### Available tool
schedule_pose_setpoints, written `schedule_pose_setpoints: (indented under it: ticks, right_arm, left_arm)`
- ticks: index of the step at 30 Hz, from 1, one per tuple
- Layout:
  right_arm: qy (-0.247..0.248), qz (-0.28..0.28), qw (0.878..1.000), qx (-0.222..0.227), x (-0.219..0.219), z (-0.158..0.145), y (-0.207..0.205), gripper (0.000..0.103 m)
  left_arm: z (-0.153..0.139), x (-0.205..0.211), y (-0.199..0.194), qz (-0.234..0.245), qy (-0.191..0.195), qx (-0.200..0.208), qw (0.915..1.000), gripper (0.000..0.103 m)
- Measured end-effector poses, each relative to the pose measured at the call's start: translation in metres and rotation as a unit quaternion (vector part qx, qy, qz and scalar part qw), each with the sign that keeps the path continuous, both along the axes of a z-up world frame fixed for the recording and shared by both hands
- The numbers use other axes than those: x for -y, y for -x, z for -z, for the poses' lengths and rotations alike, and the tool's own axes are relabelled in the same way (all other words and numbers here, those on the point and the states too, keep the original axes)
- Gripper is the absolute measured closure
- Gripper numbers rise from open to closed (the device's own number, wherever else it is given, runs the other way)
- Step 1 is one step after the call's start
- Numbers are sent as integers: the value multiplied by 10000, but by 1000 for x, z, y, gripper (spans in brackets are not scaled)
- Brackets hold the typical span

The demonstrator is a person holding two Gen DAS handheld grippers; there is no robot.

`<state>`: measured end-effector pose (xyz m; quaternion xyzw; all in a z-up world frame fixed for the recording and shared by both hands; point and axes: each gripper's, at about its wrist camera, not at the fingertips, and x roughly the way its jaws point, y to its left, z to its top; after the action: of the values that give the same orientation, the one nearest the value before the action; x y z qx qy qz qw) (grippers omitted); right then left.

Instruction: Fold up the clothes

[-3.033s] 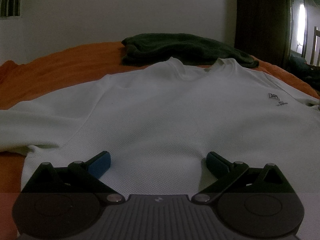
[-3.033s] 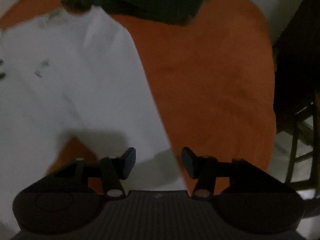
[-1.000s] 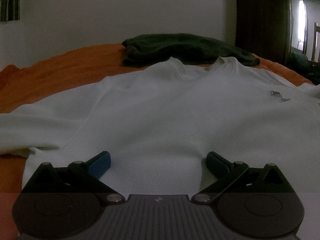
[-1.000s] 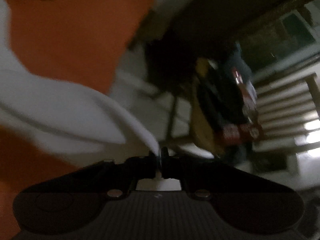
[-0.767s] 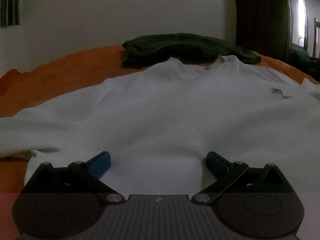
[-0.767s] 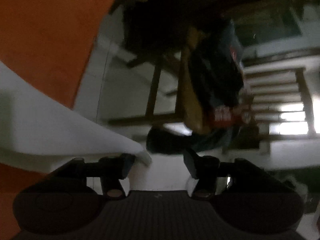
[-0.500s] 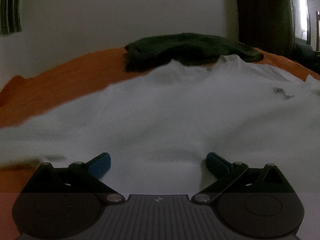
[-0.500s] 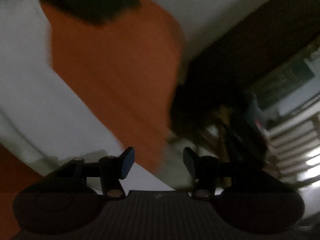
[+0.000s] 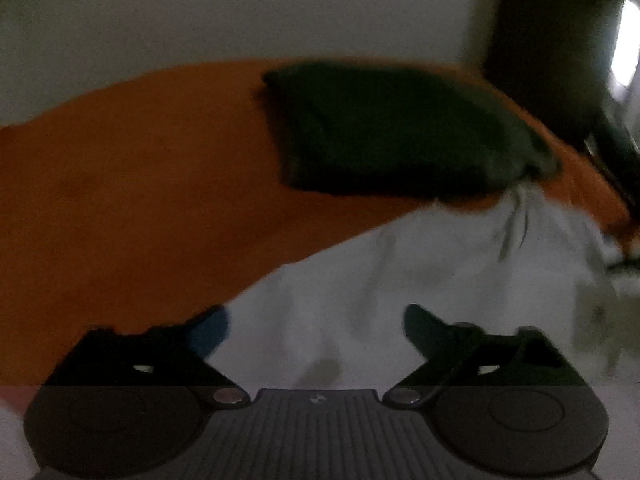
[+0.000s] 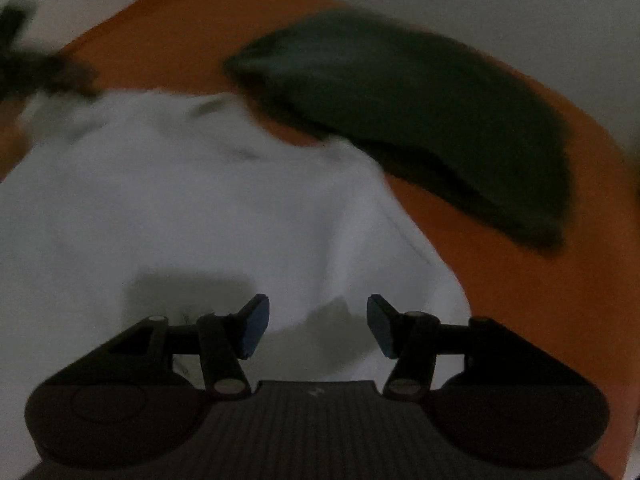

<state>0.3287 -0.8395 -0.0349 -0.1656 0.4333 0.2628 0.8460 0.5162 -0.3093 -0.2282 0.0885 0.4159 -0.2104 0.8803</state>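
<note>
Item: white shirt (image 10: 192,208), spread on an orange bed cover (image 9: 132,184); in the right wrist view it fills the frame from 6 to 10 o'clock, collar end toward 11 o'clock.

Item: dark green folded garment (image 10: 420,112), lying on the cover at 1 o'clock of the shirt, touching its collar edge.

Left gripper (image 9: 316,322): fingers wide apart and closing, above the shirt's edge, nothing pinched between them.

Right gripper (image 10: 318,324): fingers (image 10: 252,326) half apart, over the white cloth, not pressing on it.

Background: pale wall (image 9: 240,12) at 12 o'clock. Both views blurred.
</note>
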Motion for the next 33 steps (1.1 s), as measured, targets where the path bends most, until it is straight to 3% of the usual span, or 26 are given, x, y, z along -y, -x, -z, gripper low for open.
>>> schedule_pose_setpoints:
  ticks: [2,4,5,11,15,16,17,18,19,20,25,27,30,33]
  right_arm:
    - [318,-166,9990,267,-13,-2,-15,45]
    - [141,-101,9998,88,-7,-2,-36,41]
    - [150,-65,9999,-15,-4,2,-47,38]
    - [310,138,9987,-373,4,34,-90,22]
    - [-53,294,9959,-849,0,53,-101,25]
    - [-92,375,9948,-946,-3,58,-102,27]
    - [-13,189,9965,-814,-7,60,-98,42]
    - [-17,-13,9976,-689,-9,57,-96,52]
    - [-26,-207,9982,-566,-10,55,-94,82]
    - [-114,-286,9985,-461,-8,49,-90,88]
    - [220,-528,9964,619,-14,26,-59,89]
    - [295,-311,9939,1020,-16,21,-52,89]
    - [792,416,9788,1841,-25,20,-49,96]
    - [782,1119,9753,1736,-30,22,-69,96]
  left_arm:
    - [6,-8,-12,576,-320,-83,9978,21]
    - [10,-13,-19,913,-429,-188,9947,13]
    - [15,-15,-26,916,-464,-258,9944,3]
    - [43,-5,-62,715,71,-797,9942,1]
    - [63,25,-69,1066,412,-1148,9868,3]
    - [64,31,-66,1178,431,-1073,9863,5]
    - [65,34,-62,1269,475,-973,9860,34]
    - [61,31,-59,1295,600,-798,9865,73]
    - [57,27,-56,1320,726,-622,9866,92]
    - [53,24,-53,1351,862,-453,9860,96]
    - [30,8,-27,1263,1038,412,9857,96]
    - [20,2,-22,967,1020,690,9877,96]
    - [2,-1,-16,651,1205,1024,9853,95]
    - [3,10,-22,60,1120,1068,9879,91]
